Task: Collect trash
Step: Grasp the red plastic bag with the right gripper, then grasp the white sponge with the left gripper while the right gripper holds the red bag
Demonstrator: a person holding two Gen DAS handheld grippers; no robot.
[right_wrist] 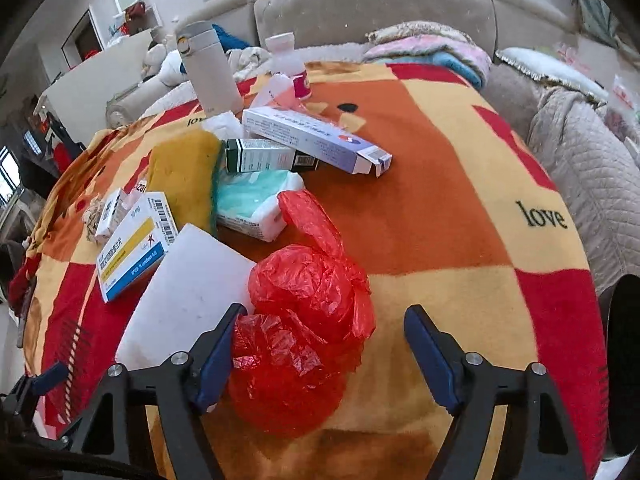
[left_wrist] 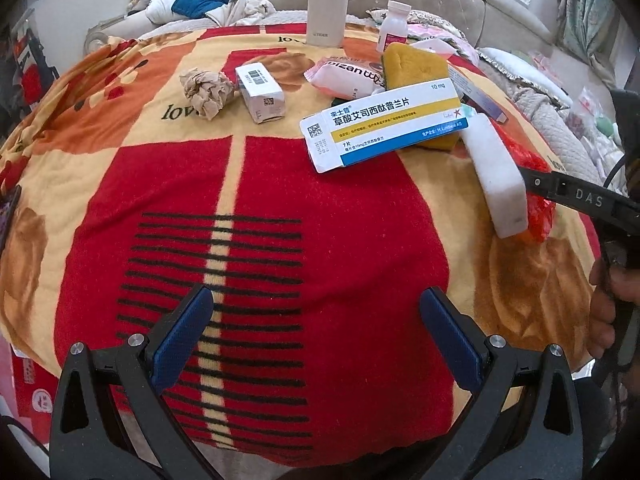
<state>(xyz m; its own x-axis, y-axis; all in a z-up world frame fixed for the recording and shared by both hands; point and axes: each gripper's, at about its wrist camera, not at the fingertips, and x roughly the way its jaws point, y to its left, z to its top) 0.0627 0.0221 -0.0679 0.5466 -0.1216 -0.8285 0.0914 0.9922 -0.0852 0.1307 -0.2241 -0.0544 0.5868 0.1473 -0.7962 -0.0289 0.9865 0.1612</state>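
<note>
A crumpled red plastic bag [right_wrist: 304, 320] lies on the blanket-covered table. My right gripper [right_wrist: 320, 328] is open around it, left pad touching it, right pad apart. The bag also shows in the left wrist view [left_wrist: 538, 200], beside a white foam block [left_wrist: 496, 172]. My left gripper [left_wrist: 316, 312] is open and empty over the red patch of blanket. Trash lies beyond it: a crumpled paper ball [left_wrist: 206, 92], a small white box [left_wrist: 260, 92], a blue-yellow medicine box [left_wrist: 384, 124], a pink wrapper [left_wrist: 348, 76] and a yellow sponge [left_wrist: 416, 68].
A white thermos [left_wrist: 326, 4] and a white pill bottle [left_wrist: 394, 26] stand at the table's far edge. More boxes [right_wrist: 312, 140] and a tissue pack [right_wrist: 256, 204] lie behind the bag. A bed with a tufted headboard [right_wrist: 372, 12] is behind.
</note>
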